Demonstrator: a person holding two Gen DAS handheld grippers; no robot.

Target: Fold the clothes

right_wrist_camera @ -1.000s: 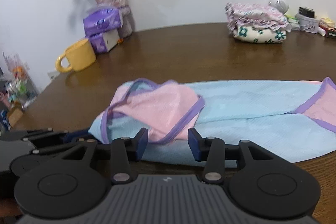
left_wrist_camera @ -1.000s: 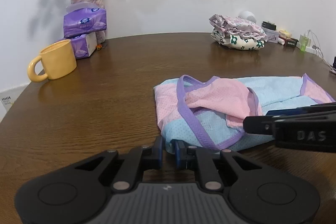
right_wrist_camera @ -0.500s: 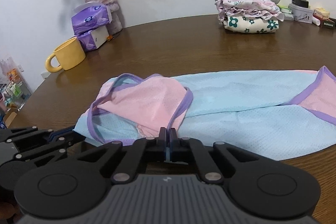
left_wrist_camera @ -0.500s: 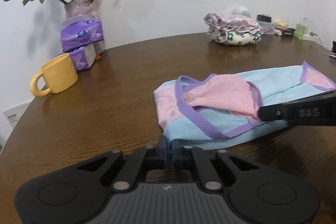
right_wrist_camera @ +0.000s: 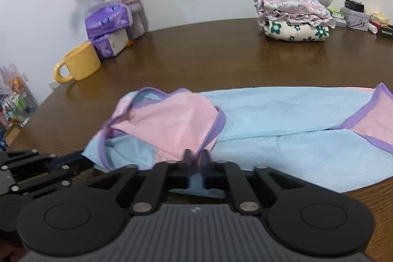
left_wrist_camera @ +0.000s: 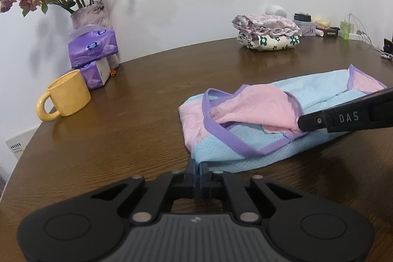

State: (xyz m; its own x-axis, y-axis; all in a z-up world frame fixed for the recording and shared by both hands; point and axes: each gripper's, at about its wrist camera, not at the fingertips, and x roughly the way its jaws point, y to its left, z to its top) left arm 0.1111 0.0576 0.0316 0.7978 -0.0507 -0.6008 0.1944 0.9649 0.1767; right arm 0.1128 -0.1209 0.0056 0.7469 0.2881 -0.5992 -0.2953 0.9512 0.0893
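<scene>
Left wrist: one mug (left_wrist_camera: 65,96), two tissue packs (left_wrist_camera: 94,56).

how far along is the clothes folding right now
Done: two folded garments sit stacked at the far side of the table. In hand: the blue and pink garment lies partly folded, and both the left gripper and the right gripper are pinched shut on its near edge. Left: lifting that edge over to finish the fold, then stacking it.

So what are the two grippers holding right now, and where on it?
Both hold the blue and pink garment at its near edge. The left gripper pinches the near blue corner; the right gripper pinches the hem below the pink flap.
</scene>
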